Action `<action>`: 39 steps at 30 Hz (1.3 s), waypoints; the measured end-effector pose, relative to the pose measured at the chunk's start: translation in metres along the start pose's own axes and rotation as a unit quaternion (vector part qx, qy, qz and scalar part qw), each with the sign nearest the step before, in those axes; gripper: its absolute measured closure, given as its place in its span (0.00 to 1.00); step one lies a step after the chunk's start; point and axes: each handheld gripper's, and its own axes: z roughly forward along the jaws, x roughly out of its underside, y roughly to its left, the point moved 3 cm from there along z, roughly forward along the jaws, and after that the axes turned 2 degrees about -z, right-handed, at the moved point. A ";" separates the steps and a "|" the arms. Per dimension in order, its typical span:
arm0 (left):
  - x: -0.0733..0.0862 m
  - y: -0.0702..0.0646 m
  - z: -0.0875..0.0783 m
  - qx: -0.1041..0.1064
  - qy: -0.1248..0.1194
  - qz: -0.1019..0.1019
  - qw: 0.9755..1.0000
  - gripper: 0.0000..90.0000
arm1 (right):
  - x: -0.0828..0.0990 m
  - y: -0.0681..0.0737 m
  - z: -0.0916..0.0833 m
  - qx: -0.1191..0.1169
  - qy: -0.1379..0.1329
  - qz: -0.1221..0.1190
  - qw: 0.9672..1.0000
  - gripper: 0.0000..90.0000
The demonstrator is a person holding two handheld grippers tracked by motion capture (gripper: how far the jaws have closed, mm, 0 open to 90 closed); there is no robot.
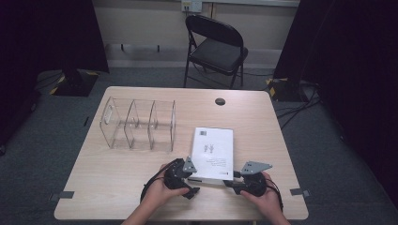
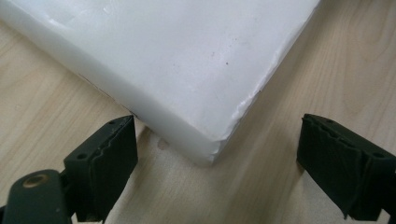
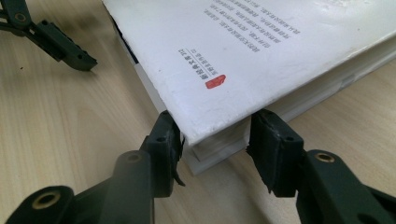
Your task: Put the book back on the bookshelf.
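A thick white book (image 1: 213, 150) with black print and a small red stamp (image 3: 215, 81) lies flat on the wooden table (image 1: 112, 183). My right gripper (image 3: 215, 119) is at the book's near right corner, its pads pressed against the two sides of that corner; in the high view the right gripper (image 1: 234, 180) sits at that corner. My left gripper (image 2: 215, 126) stands open around the near left corner of the book (image 2: 187, 60), with one jaw close to the edge and the other well apart. From above, the left gripper (image 1: 193, 183) lies beside the book's near left corner.
A clear plastic organiser (image 1: 138, 124) with three compartments stands on the left half of the table. A black round cap (image 1: 220, 101) sits near the far edge. A black folding chair (image 1: 216, 44) stands beyond the table.
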 end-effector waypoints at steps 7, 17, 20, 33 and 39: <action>0.000 0.001 0.000 0.007 0.002 0.001 1.000 0.13 | -0.009 0.002 -0.004 -0.009 -0.011 0.007 1.000 0.70; 0.001 0.004 -0.004 -0.014 -0.011 0.006 1.000 0.21 | -0.014 0.004 -0.007 -0.010 -0.017 0.003 1.000 0.72; -0.004 0.004 -0.011 -0.013 -0.027 0.012 0.999 0.21 | -0.014 0.004 -0.007 -0.011 -0.019 0.002 1.000 0.72; -0.027 -0.002 -0.013 -0.023 -0.053 0.047 0.997 0.17 | -0.014 0.003 -0.007 -0.014 -0.020 0.004 1.000 0.72; -0.039 -0.008 -0.005 -0.034 -0.064 0.068 0.995 0.16 | -0.015 0.003 -0.008 -0.015 -0.019 0.008 1.000 0.72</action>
